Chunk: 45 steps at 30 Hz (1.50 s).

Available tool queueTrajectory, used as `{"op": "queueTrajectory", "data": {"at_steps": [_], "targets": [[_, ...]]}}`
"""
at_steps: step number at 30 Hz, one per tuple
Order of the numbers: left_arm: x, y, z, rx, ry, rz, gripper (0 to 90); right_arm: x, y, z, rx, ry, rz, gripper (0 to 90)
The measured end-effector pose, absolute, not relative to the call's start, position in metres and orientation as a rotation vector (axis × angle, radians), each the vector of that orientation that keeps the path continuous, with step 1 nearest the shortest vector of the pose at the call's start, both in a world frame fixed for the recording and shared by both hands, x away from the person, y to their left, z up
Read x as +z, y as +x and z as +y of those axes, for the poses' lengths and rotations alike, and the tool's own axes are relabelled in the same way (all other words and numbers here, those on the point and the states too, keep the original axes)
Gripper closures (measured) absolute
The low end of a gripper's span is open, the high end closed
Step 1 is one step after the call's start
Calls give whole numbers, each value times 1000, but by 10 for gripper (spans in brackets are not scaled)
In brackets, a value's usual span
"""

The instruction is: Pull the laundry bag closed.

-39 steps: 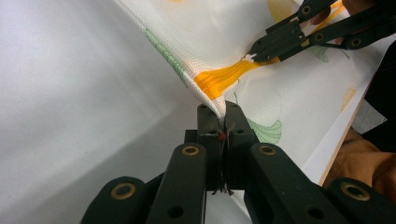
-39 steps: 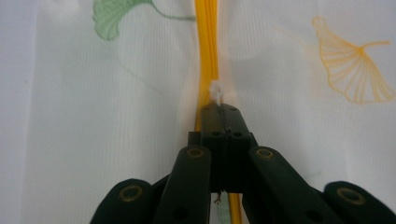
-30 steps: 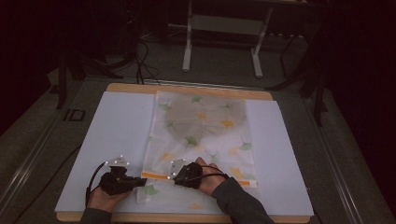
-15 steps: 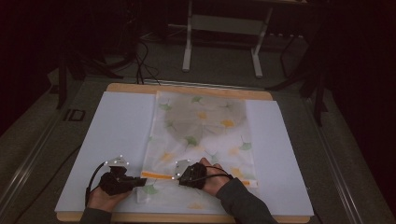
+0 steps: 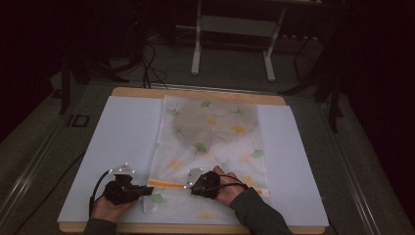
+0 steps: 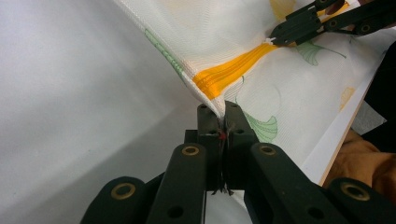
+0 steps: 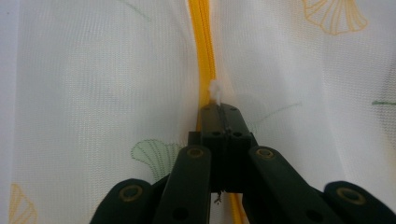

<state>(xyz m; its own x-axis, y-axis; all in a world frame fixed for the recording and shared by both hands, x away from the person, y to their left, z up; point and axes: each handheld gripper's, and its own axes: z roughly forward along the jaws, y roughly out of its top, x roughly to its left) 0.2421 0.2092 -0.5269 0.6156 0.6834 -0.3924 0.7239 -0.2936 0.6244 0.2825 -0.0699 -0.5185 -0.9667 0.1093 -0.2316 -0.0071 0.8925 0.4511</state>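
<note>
A white mesh bag printed with green and yellow ginkgo leaves (image 5: 211,147) is laid flat along the middle of a white sheet (image 5: 122,142) that covers a wooden table top (image 5: 195,93), the bag reaching from the far edge almost to the near edge. An orange zipper (image 5: 169,184) is seen running across the bag close to its near end, parallel to the table's near edge. The left gripper (image 5: 144,191) is held by a hand at the bag's near left corner, and in the left gripper view its jaws are pressed together on the bag's edge (image 6: 205,100) just at the end of the orange zipper (image 6: 231,70), where the fabric is gathered and slightly raised. The right gripper (image 5: 192,188) is held over the zipper line near the middle of the bag's width, with a dark sleeve (image 5: 257,215) entering from the near edge. In the right gripper view the right gripper (image 7: 223,108) is shown with its jaws closed on a small white pull tab (image 7: 215,89) that sits on the orange zipper (image 7: 201,42). In the left gripper view the right gripper's tips (image 6: 280,35) are seen touching the zipper further along. Beyond the table's far edge a grey metal stand (image 5: 235,29) is visible on a dark floor.
</note>
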Motion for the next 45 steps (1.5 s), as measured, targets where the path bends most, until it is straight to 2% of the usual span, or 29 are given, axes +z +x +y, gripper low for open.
{"op": "queueTrajectory", "data": {"at_steps": [45], "targets": [[-527,242,212,-66,2030,1117,882,-515,285,-107,539,115,2799,900]]}}
